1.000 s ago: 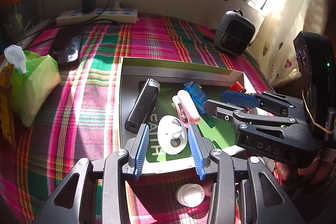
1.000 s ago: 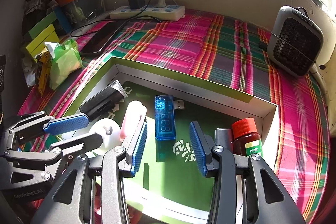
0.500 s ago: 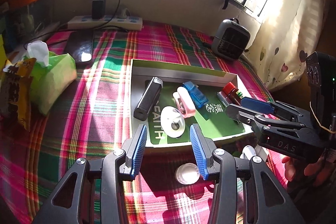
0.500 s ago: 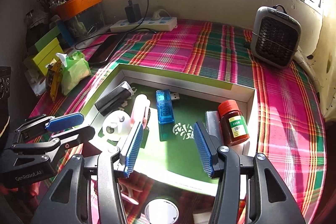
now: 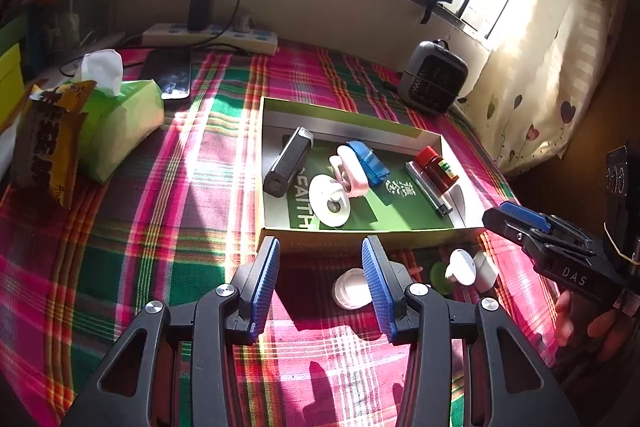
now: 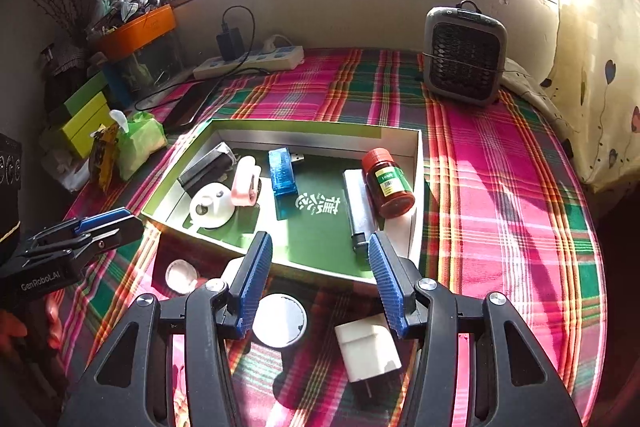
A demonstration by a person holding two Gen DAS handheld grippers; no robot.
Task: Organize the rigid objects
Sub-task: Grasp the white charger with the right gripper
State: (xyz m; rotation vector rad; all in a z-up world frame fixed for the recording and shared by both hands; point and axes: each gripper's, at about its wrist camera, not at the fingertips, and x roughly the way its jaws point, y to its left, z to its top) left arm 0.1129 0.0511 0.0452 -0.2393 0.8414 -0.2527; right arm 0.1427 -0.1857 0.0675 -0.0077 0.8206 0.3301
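A green-lined shallow box (image 5: 352, 121) (image 6: 416, 163) on the plaid cloth holds a black bar (image 5: 289, 161), a white disc (image 5: 330, 200), a pink clip (image 5: 349, 173), a blue USB tester (image 6: 282, 171), a grey lighter (image 6: 357, 209) and a red-capped bottle (image 6: 387, 183). My left gripper (image 5: 320, 283) is open and empty, in front of the box. My right gripper (image 6: 318, 283) is open and empty at the box's near edge. On the cloth before the box lie a clear round lid (image 5: 351, 289), a white round knob (image 6: 279, 319) and a white charger cube (image 6: 367, 351).
A green tissue pack (image 5: 120, 119) and a snack bag (image 5: 48, 143) lie at the left. A grey mini heater (image 6: 464, 57) stands at the back right. A power strip (image 5: 212, 37) and a dark phone (image 5: 172, 75) lie near the far wall.
Both grippers have drawn back from over the box and risen. The objects in front of the box have come into view. Both stay open and empty.
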